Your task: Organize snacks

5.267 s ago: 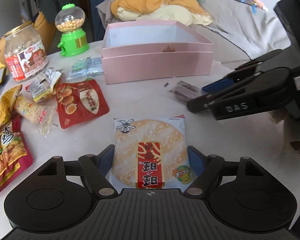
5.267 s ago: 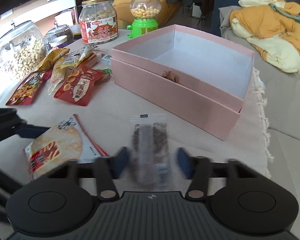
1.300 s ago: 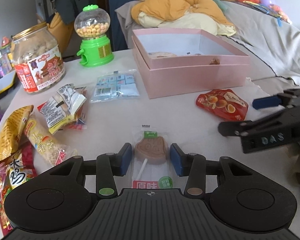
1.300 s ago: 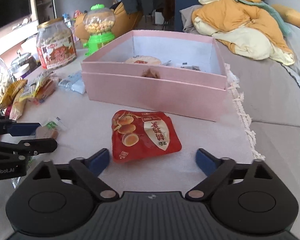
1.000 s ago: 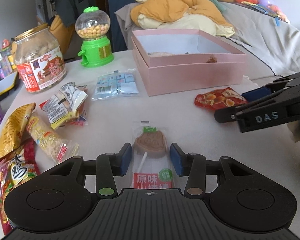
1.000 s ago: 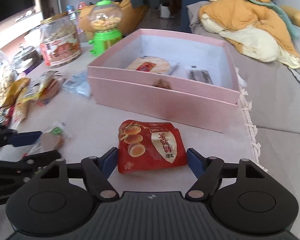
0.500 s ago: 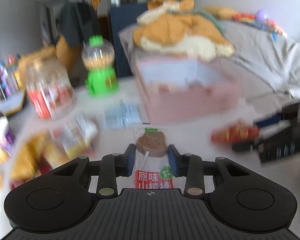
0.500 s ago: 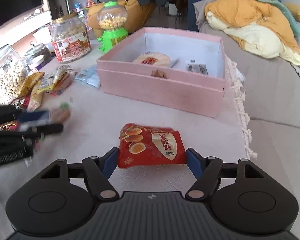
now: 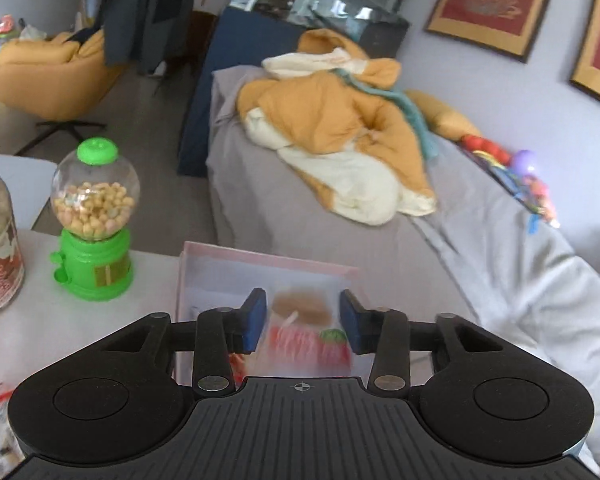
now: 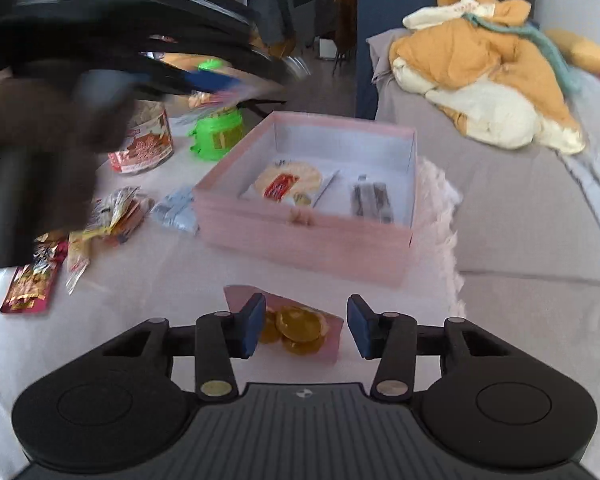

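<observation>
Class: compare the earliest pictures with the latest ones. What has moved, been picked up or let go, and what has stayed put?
The rice cracker and dark packet now lie in the pink box. The left gripper carries a lollipop packet over it; the right gripper is closing on the red pouch. The green dispenser stayed.

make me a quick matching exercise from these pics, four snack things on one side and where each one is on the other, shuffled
Things:
1. round rice cracker pack
2. lollipop pack
3. red cookie pouch
4. green gumball dispenser

Places:
A. between the left gripper's fingers
B. standing on the table, left of the pink box
C. lying inside the pink box
D. between the right gripper's fingers

Pairs: 1-C, 2-A, 3-D, 4-B
</observation>
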